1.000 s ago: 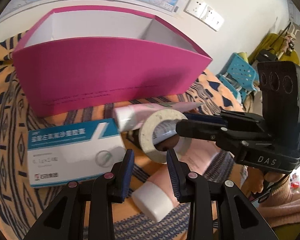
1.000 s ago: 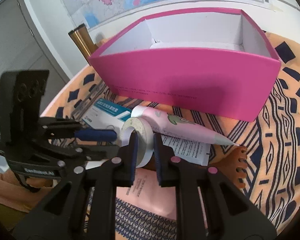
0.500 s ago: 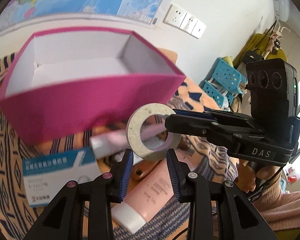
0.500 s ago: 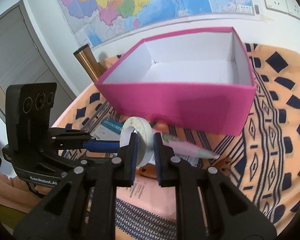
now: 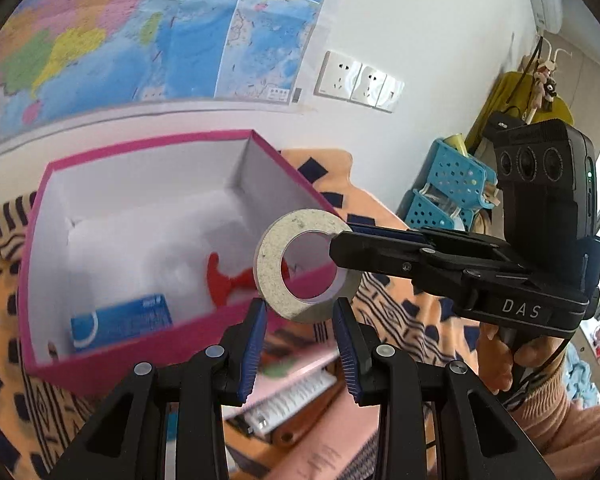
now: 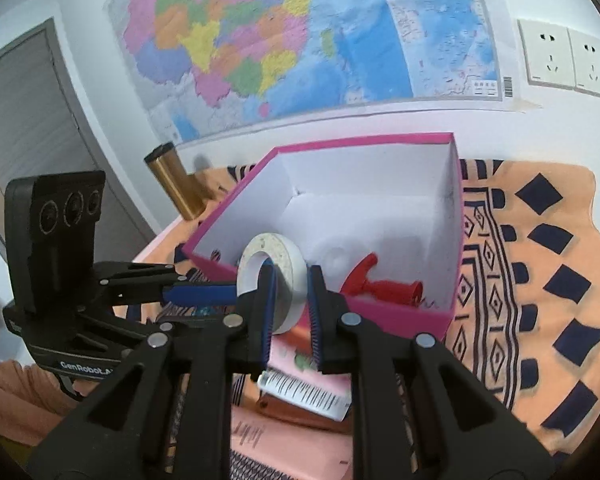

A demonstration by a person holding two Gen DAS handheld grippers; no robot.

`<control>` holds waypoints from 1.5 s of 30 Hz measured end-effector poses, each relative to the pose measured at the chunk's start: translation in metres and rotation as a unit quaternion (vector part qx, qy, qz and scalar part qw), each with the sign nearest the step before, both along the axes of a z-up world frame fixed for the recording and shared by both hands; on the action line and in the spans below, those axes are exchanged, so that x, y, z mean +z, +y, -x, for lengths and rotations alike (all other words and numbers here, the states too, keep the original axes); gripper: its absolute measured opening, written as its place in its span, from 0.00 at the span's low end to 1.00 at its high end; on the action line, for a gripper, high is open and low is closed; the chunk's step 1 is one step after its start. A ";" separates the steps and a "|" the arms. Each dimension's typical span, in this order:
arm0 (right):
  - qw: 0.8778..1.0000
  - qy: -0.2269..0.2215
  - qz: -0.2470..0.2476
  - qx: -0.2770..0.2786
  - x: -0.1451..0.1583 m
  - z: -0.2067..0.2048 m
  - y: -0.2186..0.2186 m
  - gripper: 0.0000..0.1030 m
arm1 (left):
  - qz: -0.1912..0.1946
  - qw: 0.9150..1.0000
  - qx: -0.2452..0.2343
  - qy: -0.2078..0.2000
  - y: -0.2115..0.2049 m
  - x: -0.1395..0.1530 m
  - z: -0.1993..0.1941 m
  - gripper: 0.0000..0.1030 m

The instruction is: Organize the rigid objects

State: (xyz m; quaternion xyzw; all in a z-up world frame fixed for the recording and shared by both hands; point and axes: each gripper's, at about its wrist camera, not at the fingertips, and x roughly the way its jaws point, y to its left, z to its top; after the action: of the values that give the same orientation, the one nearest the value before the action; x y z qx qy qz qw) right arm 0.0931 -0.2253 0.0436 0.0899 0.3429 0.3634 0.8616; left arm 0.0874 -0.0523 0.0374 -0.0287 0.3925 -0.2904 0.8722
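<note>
Tape roll got lifted off the cloth, up to the pink box rim, right gripper clamped on it; left gripper hung open, holding nothing.

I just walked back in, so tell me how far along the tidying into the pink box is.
Done: a red clamp and a blue carton lie inside the pink box. In hand: the right gripper holds the tape roll above the box's near wall. Left: a pink tube on the cloth.
</note>
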 end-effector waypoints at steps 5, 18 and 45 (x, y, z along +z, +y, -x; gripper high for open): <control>1.000 0.013 -0.011 -0.012 0.000 -0.024 -0.009 0.17 | -0.002 1.000 0.003 0.011 -0.014 -0.001 -0.025 0.33; 0.996 0.058 0.028 -0.059 -0.034 -0.069 -0.011 0.18 | -0.025 0.998 0.023 0.057 -0.030 -0.026 -0.069 0.34; 0.989 0.128 0.049 -0.060 -0.111 0.029 -0.061 0.39 | -0.067 0.994 0.005 0.081 0.006 -0.087 0.052 0.46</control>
State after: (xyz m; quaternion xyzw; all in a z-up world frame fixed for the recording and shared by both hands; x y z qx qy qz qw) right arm 0.0637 -0.2860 -0.0674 0.1135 0.4622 0.2795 0.8339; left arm 0.0351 -0.0459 -0.0499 0.0048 0.4804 -0.2557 0.8389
